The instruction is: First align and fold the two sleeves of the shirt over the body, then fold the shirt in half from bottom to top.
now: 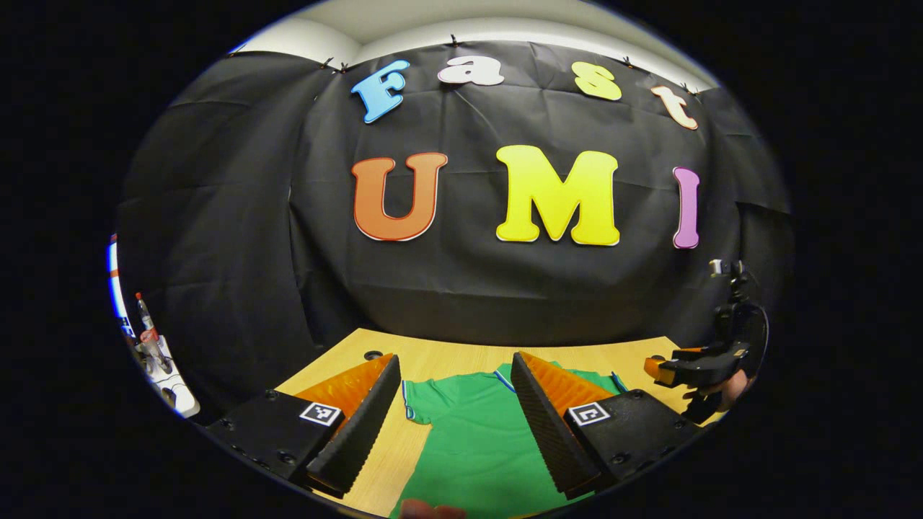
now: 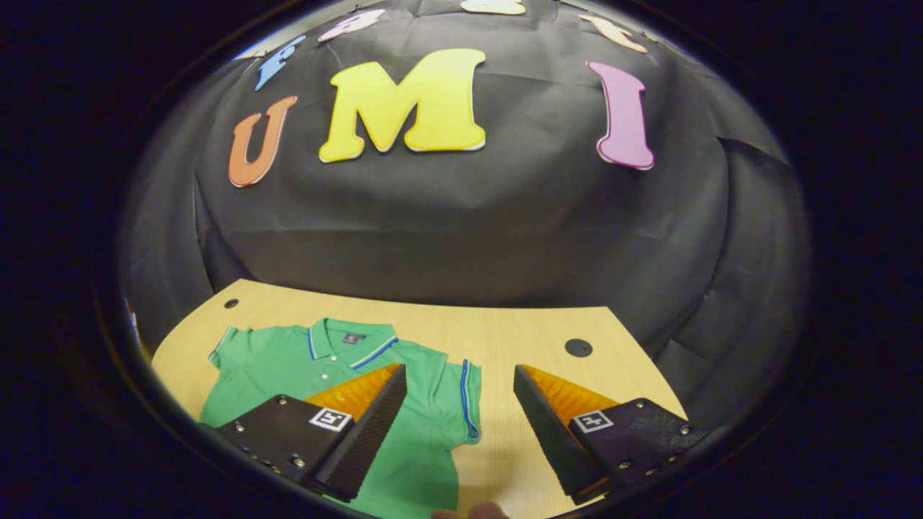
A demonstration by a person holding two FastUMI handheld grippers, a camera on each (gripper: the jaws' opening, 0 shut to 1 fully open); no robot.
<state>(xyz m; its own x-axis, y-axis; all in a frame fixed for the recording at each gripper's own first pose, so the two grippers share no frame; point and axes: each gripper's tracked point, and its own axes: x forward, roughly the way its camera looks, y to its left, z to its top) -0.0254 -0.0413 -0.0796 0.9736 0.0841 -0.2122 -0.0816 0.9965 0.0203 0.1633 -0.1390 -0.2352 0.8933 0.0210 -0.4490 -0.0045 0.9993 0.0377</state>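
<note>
A green polo shirt (image 1: 469, 440) with blue-striped collar and sleeve cuffs lies flat on the wooden table (image 1: 447, 357), both short sleeves spread out. My left gripper (image 1: 456, 371) hovers open above the shirt's left sleeve and chest, nothing between its fingers. In the right gripper view the same shirt (image 2: 317, 364) lies at the left, collar toward the wall, with its right sleeve (image 2: 454, 400) between the fingers. My right gripper (image 2: 460, 378) is open above that sleeve's edge. The right gripper (image 1: 692, 371) also shows at the far right of the left gripper view, held by a hand.
The table (image 2: 505, 331) ends at the black cloth wall behind it. Two round cable holes (image 2: 577, 347) (image 2: 231, 303) sit near the back corners. Bare wood lies to the right of the shirt. A shelf with small items (image 1: 155, 357) stands at far left.
</note>
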